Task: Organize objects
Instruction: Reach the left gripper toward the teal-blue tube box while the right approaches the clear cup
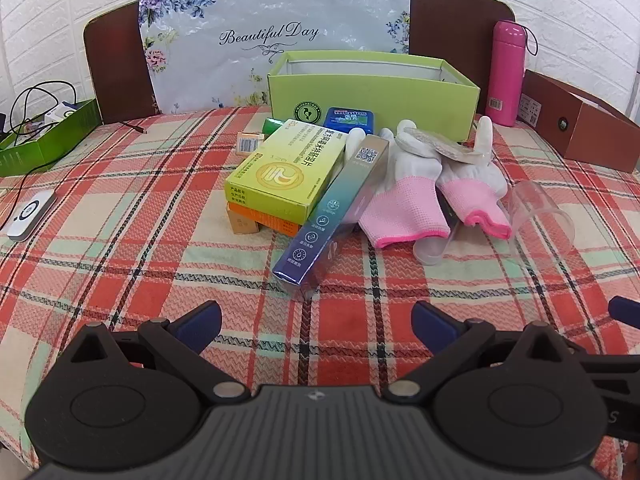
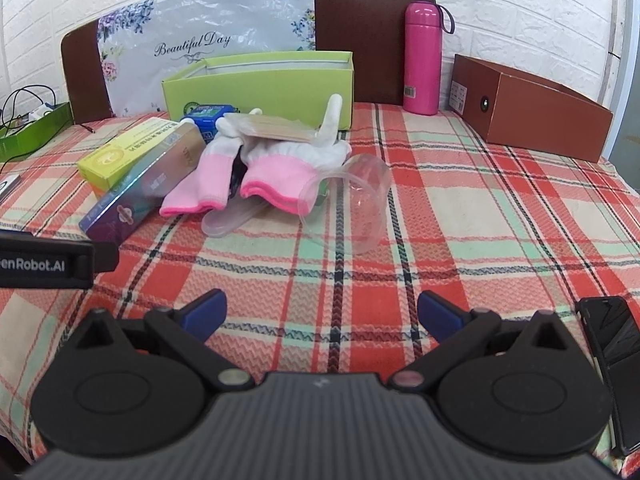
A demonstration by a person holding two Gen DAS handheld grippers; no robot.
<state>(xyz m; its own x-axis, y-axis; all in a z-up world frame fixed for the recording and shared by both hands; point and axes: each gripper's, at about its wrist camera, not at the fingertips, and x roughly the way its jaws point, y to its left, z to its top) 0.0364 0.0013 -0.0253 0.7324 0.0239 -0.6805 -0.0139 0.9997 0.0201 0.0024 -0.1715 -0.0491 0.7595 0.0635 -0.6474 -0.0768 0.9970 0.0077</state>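
A heap of items lies mid-table on the plaid cloth: a yellow-green medicine box (image 1: 286, 166) stacked on an orange box (image 1: 262, 222), a long blue-teal carton (image 1: 332, 210) leaning on them, a blue tin (image 1: 349, 120), two white gloves with pink cuffs (image 1: 404, 204) and a clear plastic cup (image 1: 540, 216). Behind them stands an open light-green box (image 1: 372, 92). My left gripper (image 1: 318, 326) hovers open in front of the carton, holding nothing. In the right wrist view my right gripper (image 2: 322, 314) is open and empty, short of the clear cup (image 2: 356, 204) and the gloves (image 2: 276, 180).
A pink flask (image 2: 422, 60) and an open brown box (image 2: 528, 108) stand at the back right. A dark green box with cables (image 1: 44, 136) and a small white device (image 1: 30, 212) sit at the left. A black phone (image 2: 616, 368) lies near the right edge.
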